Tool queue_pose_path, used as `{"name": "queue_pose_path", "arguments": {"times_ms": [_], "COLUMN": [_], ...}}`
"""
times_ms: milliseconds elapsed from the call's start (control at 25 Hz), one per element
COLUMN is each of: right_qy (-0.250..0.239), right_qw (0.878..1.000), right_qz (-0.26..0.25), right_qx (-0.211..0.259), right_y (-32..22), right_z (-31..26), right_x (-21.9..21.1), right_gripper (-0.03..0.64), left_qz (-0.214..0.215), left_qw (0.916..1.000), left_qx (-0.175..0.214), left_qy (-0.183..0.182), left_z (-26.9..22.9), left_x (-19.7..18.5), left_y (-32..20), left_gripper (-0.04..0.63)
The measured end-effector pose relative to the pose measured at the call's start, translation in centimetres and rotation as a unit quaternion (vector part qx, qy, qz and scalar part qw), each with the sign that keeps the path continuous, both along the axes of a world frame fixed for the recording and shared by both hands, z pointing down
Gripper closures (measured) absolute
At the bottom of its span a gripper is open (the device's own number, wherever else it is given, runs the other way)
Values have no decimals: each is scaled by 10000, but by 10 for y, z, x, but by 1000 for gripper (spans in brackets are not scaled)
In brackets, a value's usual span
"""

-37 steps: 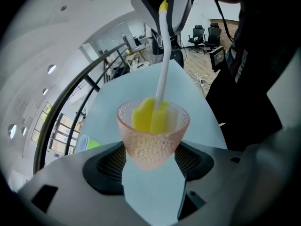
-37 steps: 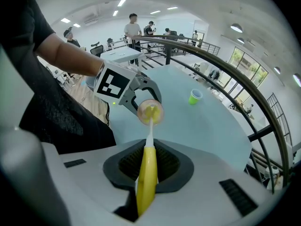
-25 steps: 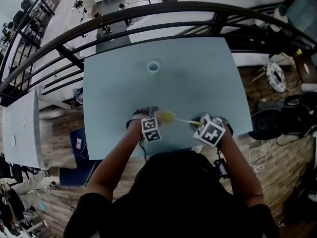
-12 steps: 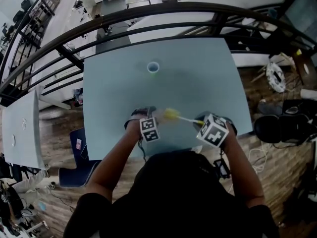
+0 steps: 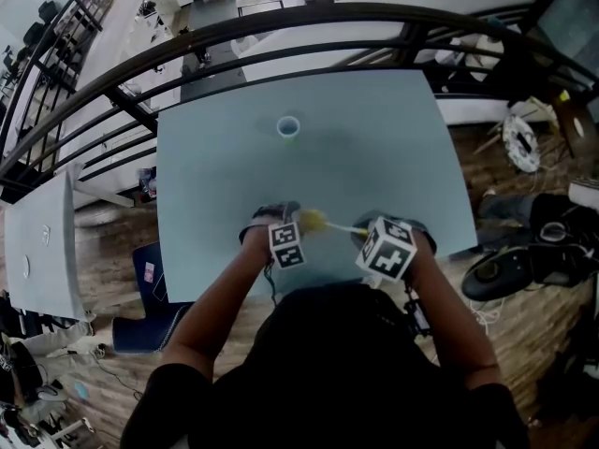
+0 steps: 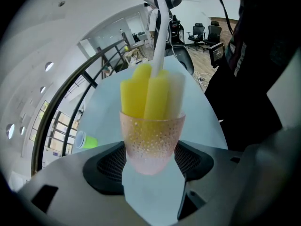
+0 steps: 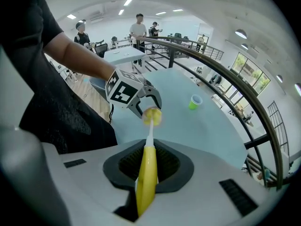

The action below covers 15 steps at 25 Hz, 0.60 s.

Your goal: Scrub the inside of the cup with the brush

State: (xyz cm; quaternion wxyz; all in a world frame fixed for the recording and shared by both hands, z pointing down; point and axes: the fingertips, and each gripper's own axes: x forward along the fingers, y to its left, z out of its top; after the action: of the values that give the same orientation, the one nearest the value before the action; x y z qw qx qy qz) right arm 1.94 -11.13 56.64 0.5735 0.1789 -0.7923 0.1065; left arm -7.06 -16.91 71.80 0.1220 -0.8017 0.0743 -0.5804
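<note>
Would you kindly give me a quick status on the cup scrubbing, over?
Left tool shut on pink cup. Right tool shut on brush, its head inside the cup. Green cup far across table, not in the way.

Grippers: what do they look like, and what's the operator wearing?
Left gripper and right gripper match: pale grey moulded bodies, with black ribbed pads set in dark recesses. Each carries a white cube printed with black square markers. A black cable hangs off the left one. The person wears a black short-sleeved top, and the forearms are bare.
</note>
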Motion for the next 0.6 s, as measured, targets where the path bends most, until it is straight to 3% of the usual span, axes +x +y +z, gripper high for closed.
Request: {"name": "queue_pose_path", "arguments": {"times_ms": [320,600], "right_qy": [281,200], "right_qw": [9991,9993], "right_qz": [-295,-305], "right_qx": [96,126], "right_y": [-5,-5], "right_z": [13,9], "right_x": [-15,-16], "right_gripper": [575,576], "left_qz": [137,62], "left_qw": [9998,10000], "left_qx": [37,9], "left_qy": [115,72], "left_z": [-9,-9], "left_x": [20,16], "left_y": [6,3], "left_gripper": [256,256]}}
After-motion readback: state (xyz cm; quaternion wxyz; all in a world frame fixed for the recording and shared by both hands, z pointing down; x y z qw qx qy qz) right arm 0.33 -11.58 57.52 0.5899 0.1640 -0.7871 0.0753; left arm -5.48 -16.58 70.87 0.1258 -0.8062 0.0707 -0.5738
